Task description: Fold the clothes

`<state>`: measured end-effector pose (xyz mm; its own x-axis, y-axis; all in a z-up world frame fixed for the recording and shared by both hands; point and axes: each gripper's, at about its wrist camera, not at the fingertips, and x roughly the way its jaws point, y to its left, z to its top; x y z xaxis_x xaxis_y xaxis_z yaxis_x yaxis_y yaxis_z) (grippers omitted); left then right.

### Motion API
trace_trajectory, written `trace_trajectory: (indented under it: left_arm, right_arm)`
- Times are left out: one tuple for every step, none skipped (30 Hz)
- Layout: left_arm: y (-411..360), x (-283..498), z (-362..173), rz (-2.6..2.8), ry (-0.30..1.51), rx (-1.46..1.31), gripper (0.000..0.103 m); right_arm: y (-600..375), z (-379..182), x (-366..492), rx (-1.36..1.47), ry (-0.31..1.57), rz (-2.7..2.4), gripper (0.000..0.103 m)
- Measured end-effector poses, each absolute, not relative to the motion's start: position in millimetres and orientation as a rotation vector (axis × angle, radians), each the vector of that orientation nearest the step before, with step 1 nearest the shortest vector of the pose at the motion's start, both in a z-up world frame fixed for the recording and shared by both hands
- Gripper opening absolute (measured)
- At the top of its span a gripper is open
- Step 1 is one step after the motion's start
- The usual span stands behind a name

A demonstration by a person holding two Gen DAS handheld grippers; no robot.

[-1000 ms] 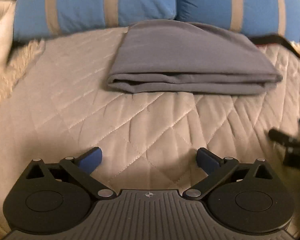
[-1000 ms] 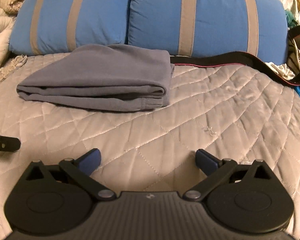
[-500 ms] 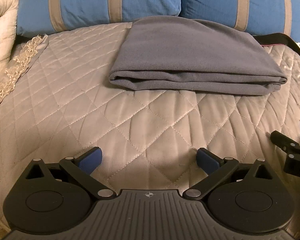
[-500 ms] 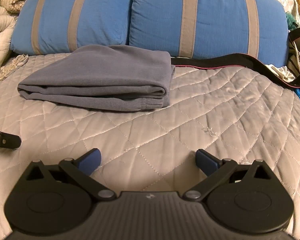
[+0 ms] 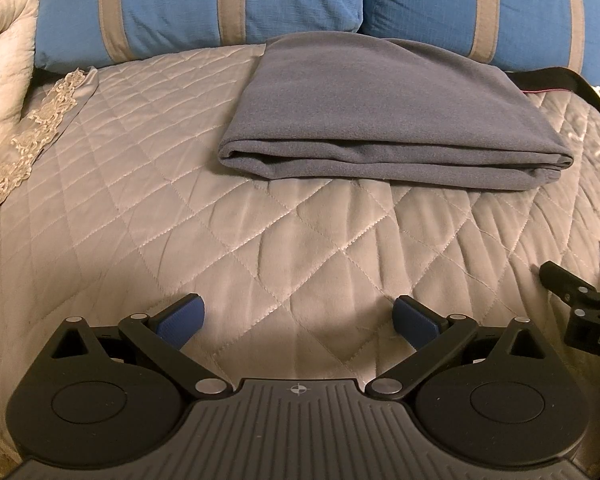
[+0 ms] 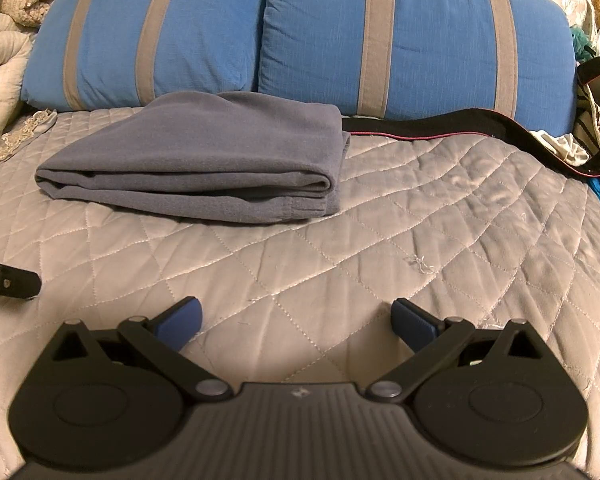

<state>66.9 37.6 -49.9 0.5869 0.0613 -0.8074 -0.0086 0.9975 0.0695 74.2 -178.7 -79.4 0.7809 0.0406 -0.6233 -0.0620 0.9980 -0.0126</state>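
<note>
The grey garment (image 5: 392, 120) lies folded into a flat rectangular stack on the quilted bed cover (image 5: 180, 208). In the left wrist view it sits in the upper middle of the frame, its layered folded edge facing the camera and its far edge touching the two blue pillows (image 5: 204, 0) with tan stripes that fill the top of the frame. In the right wrist view the same garment (image 6: 204, 156) sits in the upper left, again against the pillows (image 6: 420, 40).

The left claw (image 5: 298, 322) fills the bottom of its frame, spread wide with nothing between its blue pads (image 5: 180, 322). It is over bare quilt, well apart from the garment. At the right edge of this view, part of the right claw's black frame (image 5: 580, 304) shows, low over the bed.

The right claw (image 6: 296, 322) is likewise wide open and empty, its blue pads (image 6: 414, 322) over the quilt (image 6: 420, 220) at the bottom of the frame, well short of the garment. A bit of the other claw's black frame (image 6: 8, 284) pokes in at the left edge.

A black strap (image 6: 460, 128) with a thin red edge lies along the foot of the right pillow, running from beside the garment toward the right, where a heap of mixed clothes (image 6: 596, 92) sits. A cream blanket with lace trim (image 5: 8, 120) is bunched at the left edge of the left wrist view.
</note>
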Motion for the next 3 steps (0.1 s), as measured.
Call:
trace_trajectory:
  left_arm:
    - [37.7,66.7,-49.9,0.041,0.943,0.06,0.103]
    - [38.0,66.8,-49.9,0.041,0.943,0.059,0.103]
    - [38.3,66.9,-49.9,0.04,0.944,0.058,0.103]
  right_arm:
    - [-178.7,-79.4,74.2,-0.033,0.672,0.055,0.103]
    - [-178.6,-79.3,74.1,-0.033,0.672,0.055,0.103]
    - [-178.6,-79.3,74.1,-0.033,0.672,0.055,0.103]
